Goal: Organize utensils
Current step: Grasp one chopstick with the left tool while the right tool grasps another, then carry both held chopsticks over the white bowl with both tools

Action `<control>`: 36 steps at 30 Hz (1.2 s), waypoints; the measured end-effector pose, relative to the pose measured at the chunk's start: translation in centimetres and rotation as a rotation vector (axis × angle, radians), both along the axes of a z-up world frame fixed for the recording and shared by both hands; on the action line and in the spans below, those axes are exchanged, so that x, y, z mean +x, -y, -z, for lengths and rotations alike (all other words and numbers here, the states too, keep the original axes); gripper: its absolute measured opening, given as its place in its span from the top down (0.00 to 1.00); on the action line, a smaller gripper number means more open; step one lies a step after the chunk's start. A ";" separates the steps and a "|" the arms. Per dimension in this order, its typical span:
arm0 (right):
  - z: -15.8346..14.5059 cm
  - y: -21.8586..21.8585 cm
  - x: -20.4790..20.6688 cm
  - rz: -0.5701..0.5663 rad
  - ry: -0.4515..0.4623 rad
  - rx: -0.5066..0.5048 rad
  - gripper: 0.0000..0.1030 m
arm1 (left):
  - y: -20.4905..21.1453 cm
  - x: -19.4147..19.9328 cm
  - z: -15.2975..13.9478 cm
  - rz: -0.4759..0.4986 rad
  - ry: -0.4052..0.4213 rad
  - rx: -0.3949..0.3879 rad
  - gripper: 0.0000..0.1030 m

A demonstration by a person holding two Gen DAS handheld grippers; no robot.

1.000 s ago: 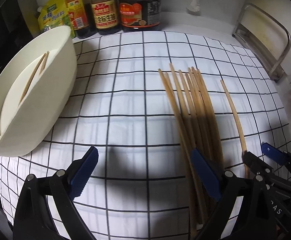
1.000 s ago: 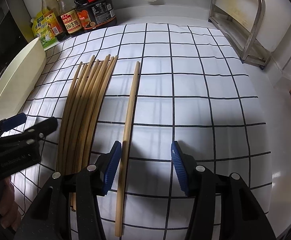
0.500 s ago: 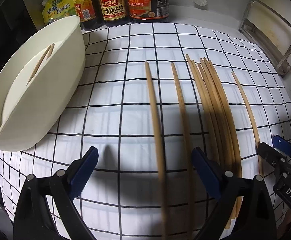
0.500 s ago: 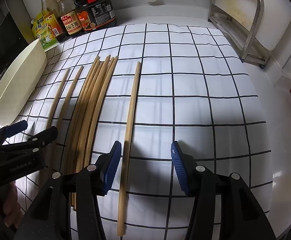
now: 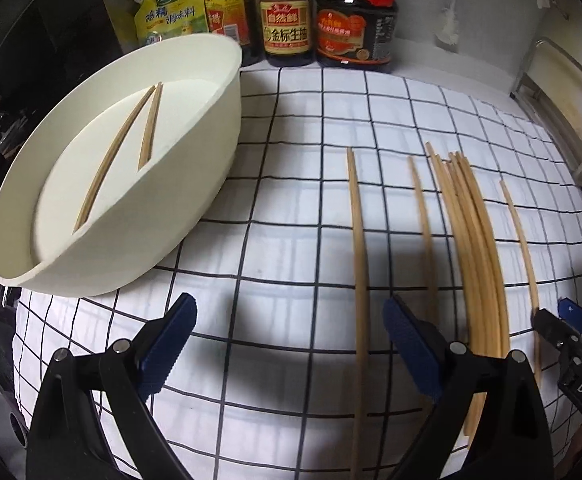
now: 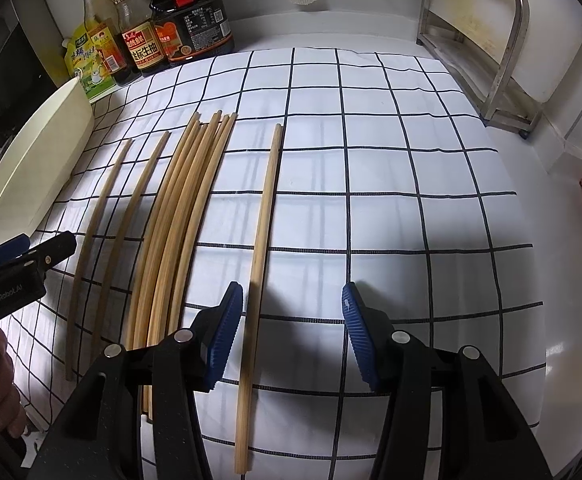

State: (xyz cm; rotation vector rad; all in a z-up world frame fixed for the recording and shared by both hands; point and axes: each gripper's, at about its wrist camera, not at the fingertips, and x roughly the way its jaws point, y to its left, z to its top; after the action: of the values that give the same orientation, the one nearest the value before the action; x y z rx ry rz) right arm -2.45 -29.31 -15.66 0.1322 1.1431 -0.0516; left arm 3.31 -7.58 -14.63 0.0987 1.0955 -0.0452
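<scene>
Two chopsticks (image 5: 121, 156) in your tray (image 5: 195, 184); nine left on desk (image 6: 391, 200). Left gripper (image 5: 291, 344) wide, empty; right gripper (image 6: 293, 328) half-open astride lone chopstick (image 6: 261, 248), not gripping.

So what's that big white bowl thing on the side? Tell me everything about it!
The cream-white oval plastic tub has a smooth, plain wall and a thin rim. It sits at the left edge of the black-and-white checked cloth, leaning so that its open top shows to the left camera. Two thin wooden chopsticks lie inside it, side by side. Sauce bottles and a yellow pouch stand just behind it. Neither gripper touches it. In the right camera only its outer wall shows.
</scene>
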 end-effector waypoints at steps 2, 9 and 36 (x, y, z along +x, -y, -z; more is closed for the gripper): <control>0.0 -0.1 0.0 -0.001 0.001 0.000 0.52 | -0.1 0.0 0.4 0.000 -0.012 0.006 0.10; 0.1 -0.2 0.2 -0.006 0.007 -0.011 0.52 | -0.2 0.0 1.2 -0.002 -0.024 0.023 0.10; 0.0 -1.5 0.5 -0.050 0.042 -0.016 0.94 | 1.5 0.4 0.5 0.097 -0.074 -0.072 0.93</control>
State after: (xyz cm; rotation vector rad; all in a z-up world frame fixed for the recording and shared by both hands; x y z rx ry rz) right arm -1.96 -27.80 -15.66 0.0895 1.1034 -0.0136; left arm 3.67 -9.06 -15.16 0.0864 1.1612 -0.1764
